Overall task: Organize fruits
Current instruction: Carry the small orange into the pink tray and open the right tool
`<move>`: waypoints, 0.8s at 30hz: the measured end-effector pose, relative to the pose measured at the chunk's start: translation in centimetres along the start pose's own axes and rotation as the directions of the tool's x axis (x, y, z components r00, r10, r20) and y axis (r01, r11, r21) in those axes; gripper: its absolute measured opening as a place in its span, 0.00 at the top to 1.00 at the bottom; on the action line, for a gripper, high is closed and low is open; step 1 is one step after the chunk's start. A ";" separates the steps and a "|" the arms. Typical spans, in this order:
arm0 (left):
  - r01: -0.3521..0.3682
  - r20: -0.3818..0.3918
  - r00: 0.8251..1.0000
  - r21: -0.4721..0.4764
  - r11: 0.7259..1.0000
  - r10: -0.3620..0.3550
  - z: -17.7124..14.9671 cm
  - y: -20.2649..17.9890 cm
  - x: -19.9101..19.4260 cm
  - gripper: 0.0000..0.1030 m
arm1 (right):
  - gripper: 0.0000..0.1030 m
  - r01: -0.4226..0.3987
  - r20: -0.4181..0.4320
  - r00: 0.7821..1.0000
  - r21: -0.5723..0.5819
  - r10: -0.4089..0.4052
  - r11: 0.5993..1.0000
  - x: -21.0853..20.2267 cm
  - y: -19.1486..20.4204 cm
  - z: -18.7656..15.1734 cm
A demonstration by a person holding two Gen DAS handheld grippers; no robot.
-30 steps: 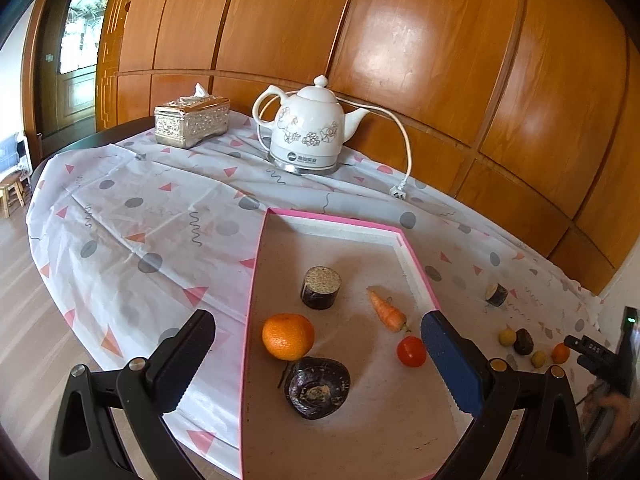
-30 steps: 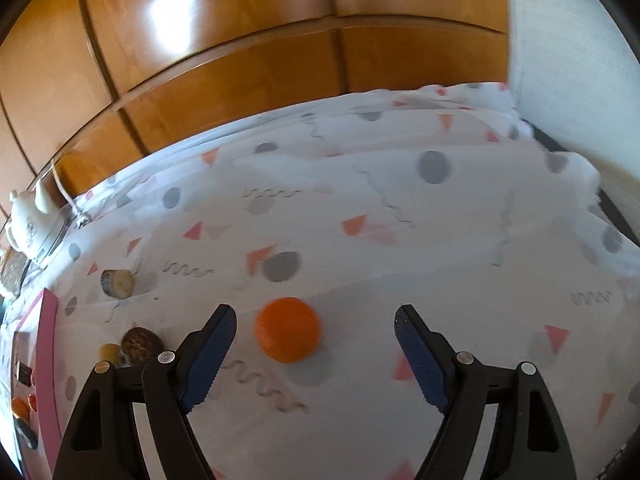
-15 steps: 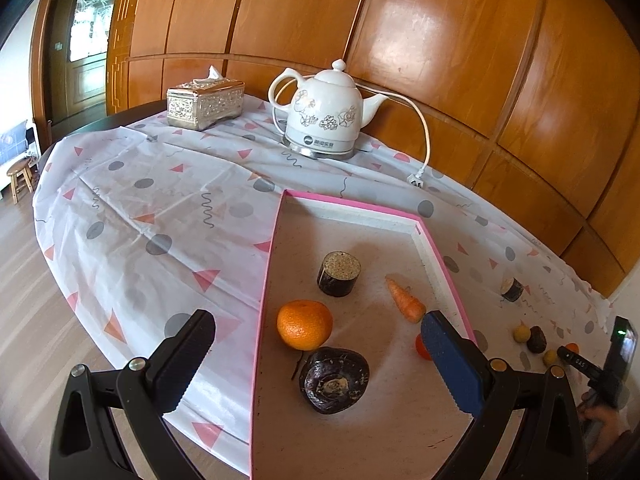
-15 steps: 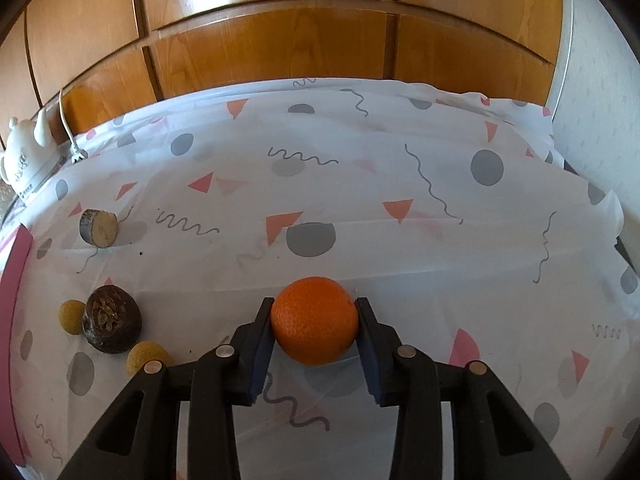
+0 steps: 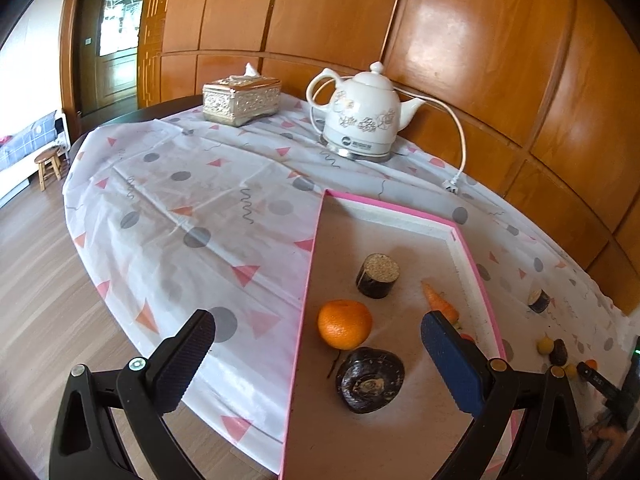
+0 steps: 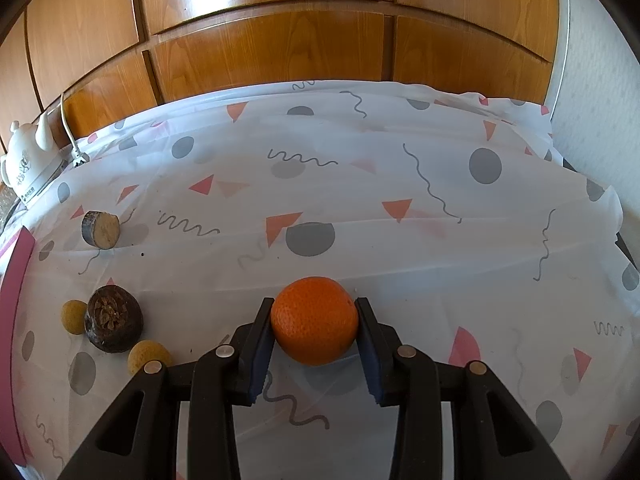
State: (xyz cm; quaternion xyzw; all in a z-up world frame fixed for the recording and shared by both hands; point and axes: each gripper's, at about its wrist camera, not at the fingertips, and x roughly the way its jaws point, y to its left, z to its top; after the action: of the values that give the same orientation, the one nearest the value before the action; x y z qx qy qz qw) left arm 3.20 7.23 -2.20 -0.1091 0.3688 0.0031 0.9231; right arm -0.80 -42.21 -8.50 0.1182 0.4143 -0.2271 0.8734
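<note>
In the right wrist view my right gripper point(image 6: 315, 322) is shut on an orange point(image 6: 315, 320), both pads pressed against its sides just above the patterned tablecloth point(image 6: 360, 184). To its left lie a dark round fruit point(image 6: 114, 318), two small yellow fruits point(image 6: 146, 356) and a cut dark cylinder point(image 6: 101, 229). In the left wrist view my left gripper point(image 5: 316, 356) stands open over the near end of a pink-rimmed tray point(image 5: 404, 210). The tray holds another orange point(image 5: 344, 323), a dark round fruit point(image 5: 370, 380), a dark cylinder point(image 5: 378, 275) and a carrot point(image 5: 440, 302).
A white electric kettle point(image 5: 362, 114) with its cord and a silver tissue box point(image 5: 240, 100) stand at the table's far side against the wooden wall panels. The table edge drops to a wooden floor on the left, where a small stool point(image 5: 48, 162) stands.
My right gripper went from open around the orange to shut on it. The left wrist view has shifted, bringing the kettle and tray higher and closer to centre.
</note>
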 end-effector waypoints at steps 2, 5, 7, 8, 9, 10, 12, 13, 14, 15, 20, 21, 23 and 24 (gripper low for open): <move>-0.008 0.000 1.000 -0.004 1.000 0.008 -0.1 0.1 -0.1 0.00 | 0.62 0.002 -0.003 1.000 -0.001 -0.002 1.000 -0.1 0.0 0.0; -0.003 -0.005 1.000 0.001 1.000 0.003 -0.1 -0.1 -0.1 0.00 | 0.62 0.005 -0.011 1.000 -0.007 -0.005 1.000 -0.5 0.1 -0.3; 0.001 -0.005 1.000 0.006 1.000 -0.001 -0.1 -0.2 -0.2 0.00 | 0.63 -0.002 -0.017 1.000 -0.008 0.002 1.000 -0.8 0.2 -0.6; 0.000 -0.003 1.000 0.007 1.000 0.000 -0.1 -0.2 -0.3 0.00 | 0.63 -0.017 -0.021 1.000 -0.005 0.017 1.000 -1.1 0.2 -0.9; 0.001 -0.002 1.000 0.008 1.000 -0.001 -0.1 -0.2 -0.3 0.00 | 0.63 -0.033 -0.027 0.999 -0.002 0.033 0.999 -1.4 0.2 -1.1; 0.002 -0.003 1.000 0.006 1.000 -0.002 -0.1 -0.2 -0.3 0.00 | 0.63 -0.046 -0.030 0.999 -0.002 0.046 0.999 -1.6 0.4 -1.2; 0.002 -0.005 1.000 0.005 1.000 -0.002 -0.1 -0.2 -0.3 0.00 | 0.63 -0.074 -0.039 0.996 -0.003 0.074 0.997 -2.0 0.8 -1.6; 0.001 -0.005 1.000 0.004 1.000 -0.001 -0.1 -0.2 -0.3 0.00 | 0.63 -0.094 -0.044 0.995 0.000 0.093 0.996 -2.2 1.1 -1.8; 0.002 -0.004 1.000 0.004 1.000 -0.002 -0.1 -0.1 -0.4 0.00 | 0.63 -0.108 -0.046 0.993 0.001 0.108 0.994 -2.4 1.4 -2.0; 0.003 -0.003 1.000 0.004 1.000 -0.003 0.0 -0.1 -0.4 0.00 | 0.63 -0.121 -0.047 0.992 0.001 0.120 0.993 -2.6 1.6 -2.1; 0.002 -0.002 1.000 0.002 1.000 -0.002 0.0 -0.1 -0.5 0.00 | 0.63 -0.200 -0.042 0.979 -0.025 0.199 0.979 -4.3 3.6 -2.5; 0.001 -0.004 1.000 0.001 1.000 -0.001 0.0 -0.1 -0.5 0.00 | 0.63 -0.224 -0.045 0.974 -0.034 0.223 0.974 -4.7 4.1 -2.5; 0.000 -0.006 1.000 0.000 1.000 0.000 0.0 -0.1 -0.5 0.00 | 0.63 -0.266 -0.052 0.963 -0.060 0.263 0.962 -5.3 5.3 -2.4; 0.000 -0.007 1.000 0.000 1.000 0.000 0.0 -0.1 -0.5 0.00 | 0.63 -0.291 -0.057 0.956 -0.081 0.287 0.953 -5.7 6.2 -2.4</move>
State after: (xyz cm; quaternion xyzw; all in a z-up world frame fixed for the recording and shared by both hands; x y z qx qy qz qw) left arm 2.84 7.20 -1.90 -0.1090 0.3720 0.0028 0.9218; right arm -2.48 -34.20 -5.43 0.1440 0.4215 -0.0756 0.8921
